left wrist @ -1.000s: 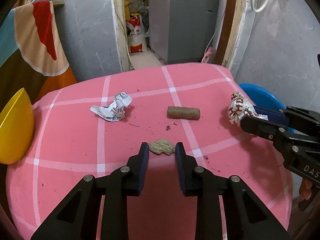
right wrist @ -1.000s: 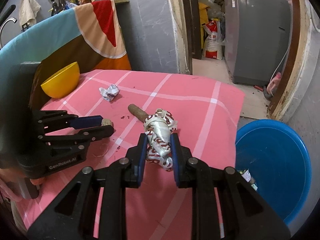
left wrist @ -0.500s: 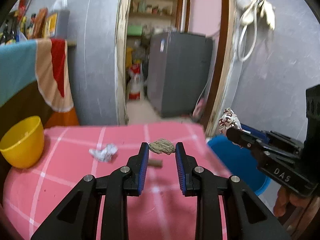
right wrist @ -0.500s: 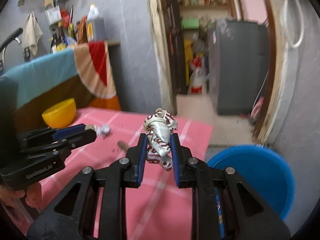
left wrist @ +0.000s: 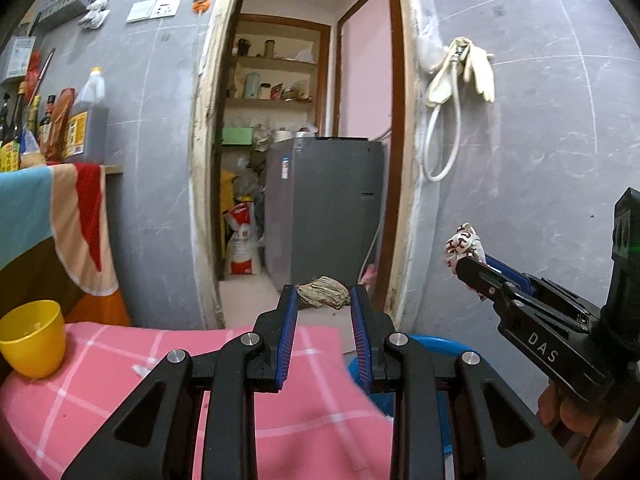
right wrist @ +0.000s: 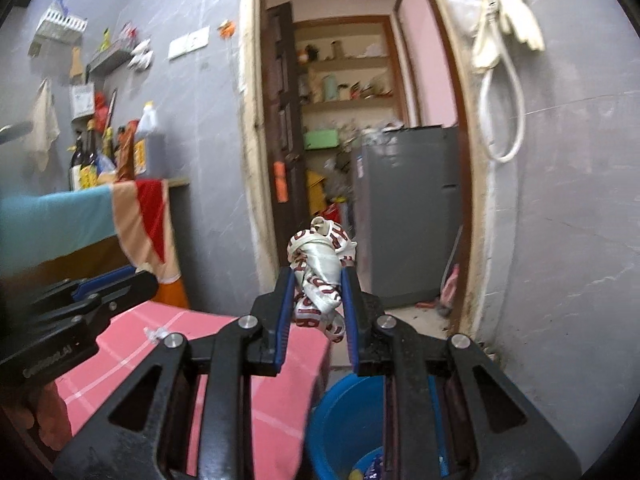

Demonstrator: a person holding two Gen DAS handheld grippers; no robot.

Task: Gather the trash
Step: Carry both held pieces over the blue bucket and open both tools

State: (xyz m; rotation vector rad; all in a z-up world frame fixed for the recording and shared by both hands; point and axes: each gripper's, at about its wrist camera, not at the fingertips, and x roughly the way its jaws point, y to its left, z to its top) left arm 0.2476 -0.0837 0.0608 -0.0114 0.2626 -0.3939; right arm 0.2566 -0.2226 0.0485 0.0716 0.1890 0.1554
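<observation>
My left gripper (left wrist: 323, 299) is shut on a brownish crumpled wad (left wrist: 323, 297) and holds it high above the pink checked table (left wrist: 120, 384). My right gripper (right wrist: 318, 286) is shut on a white wrapper with red print (right wrist: 320, 276), held up above the table's right edge; it also shows in the left wrist view (left wrist: 464, 246). A blue basin (right wrist: 344, 424) stands on the floor right of the table, below both grippers, with some scraps inside. A small white crumpled paper (right wrist: 156, 333) lies on the table.
A yellow bowl (left wrist: 34, 338) stands at the table's left edge. A cloth-draped counter with bottles (left wrist: 52, 120) is at the left. An open doorway with a grey appliance (left wrist: 324, 204) is straight ahead. A grey wall is on the right.
Both grippers have lifted their trash off the table and tilted up, moving right toward the blue basin. The table has dropped low in both views.
</observation>
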